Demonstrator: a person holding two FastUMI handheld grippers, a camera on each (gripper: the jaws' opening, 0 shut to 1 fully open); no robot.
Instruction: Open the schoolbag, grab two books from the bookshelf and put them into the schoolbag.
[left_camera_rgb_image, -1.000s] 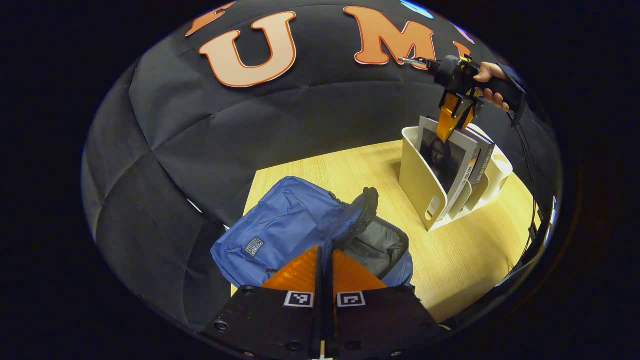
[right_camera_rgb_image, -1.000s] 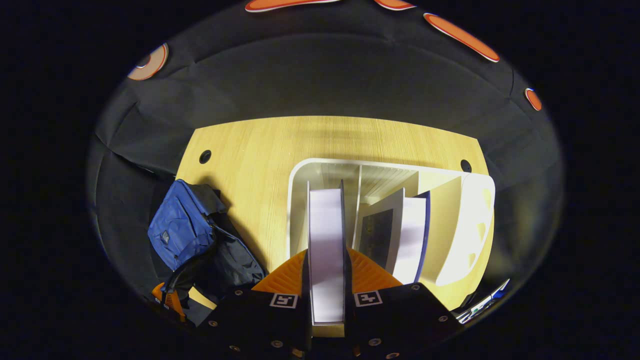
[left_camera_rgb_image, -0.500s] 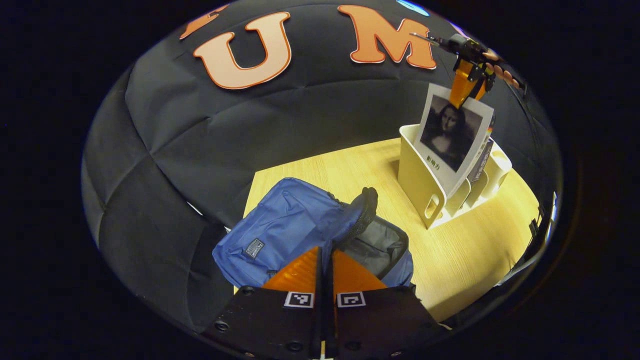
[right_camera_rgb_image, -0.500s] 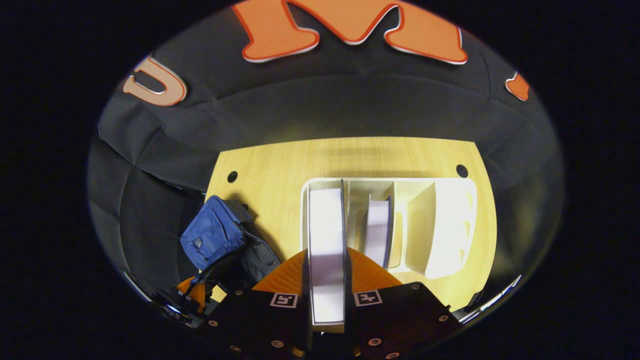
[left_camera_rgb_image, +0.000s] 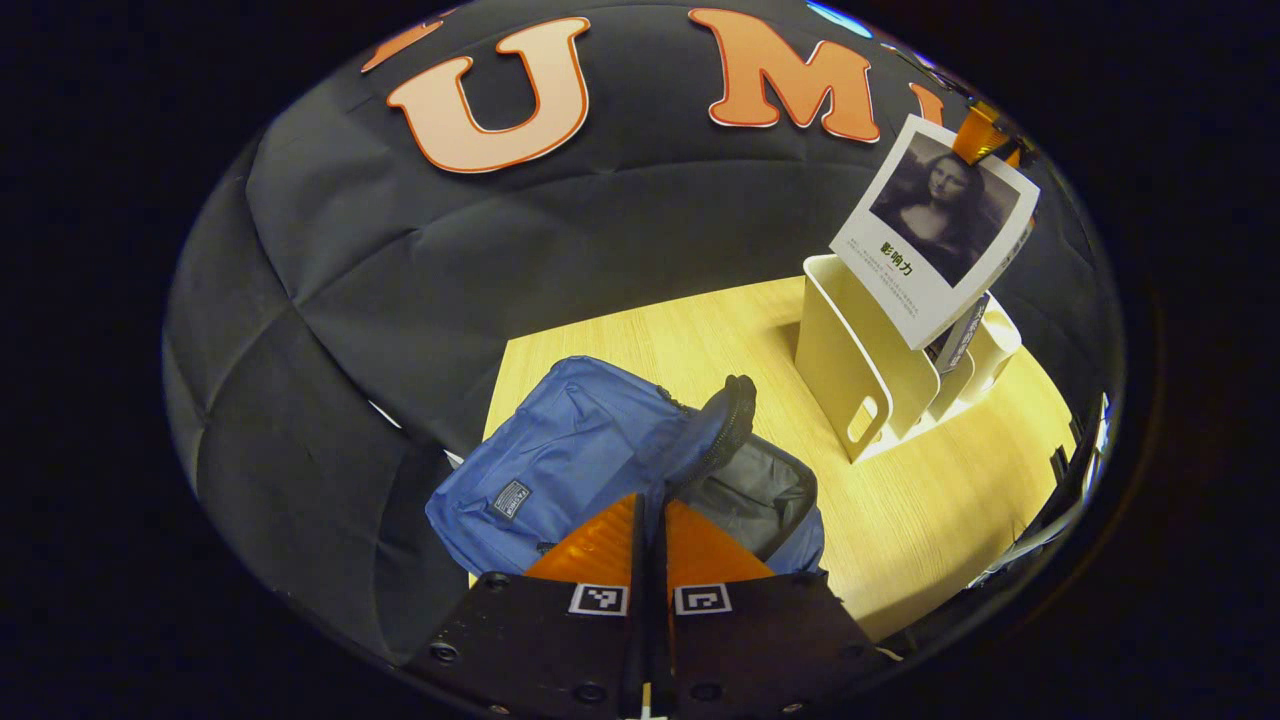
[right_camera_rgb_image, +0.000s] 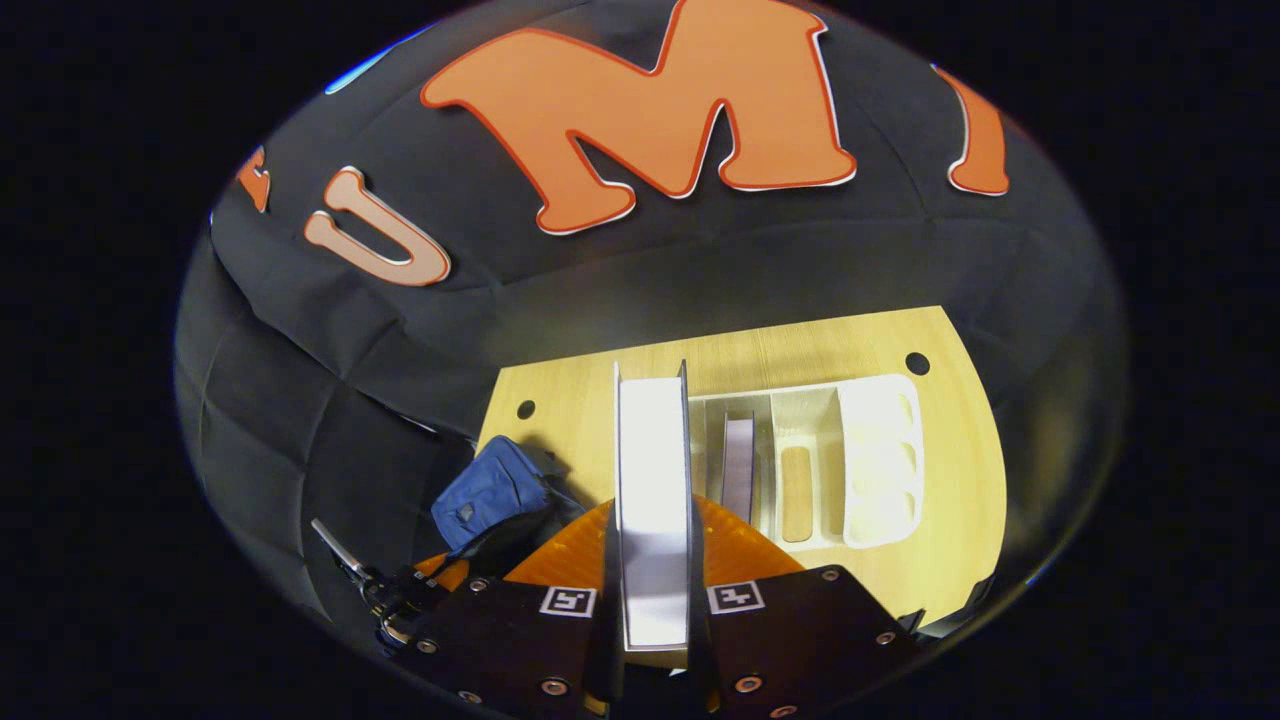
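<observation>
A: Tabletop (left_camera_rgb_image: 930, 520) edges — what is seen?

B: Near edge and left corner are seen in left gripper view; the booth's black cloth wall is met at the far side. The schoolbag (left_camera_rgb_image: 600, 460) is set at the left corner, partly over the edge. Bare wood is left between bag and bookshelf (left_camera_rgb_image: 850, 370), and more in front of the shelf.

A: Left tool?

B: Left tool (left_camera_rgb_image: 652, 520) is seen w/ fingers drawn together, a thin slit only. It is set just at the near rim of the bag's open mouth; whether cloth is pinched can't be told. The flap is stood up, the grey lining is exposed.

A: Right tool?

B: Right tool (right_camera_rgb_image: 652, 560) is clamped on a book (right_camera_rgb_image: 652, 480), one finger on each cover, page edges turned to the camera. In left gripper view the same book (left_camera_rgb_image: 935, 230) is held up tilted, portrait cover shown, its lower corner overlapping the shelf's top rim; contact vs. clearance can't be told.

A: Other items, obstructions?

B: In right gripper view the bookshelf (right_camera_rgb_image: 880, 450) is seen from above, well below the tool. A second book (right_camera_rgb_image: 738, 465) is stood on edge in the next slot; the further slot is seen w/ a cutout in its floor. Two cable holes are seen in the tabletop (right_camera_rgb_image: 960, 470) near the wall. The schoolbag (right_camera_rgb_image: 490, 490) is seen left of the shelf, w/ open wood between.
</observation>
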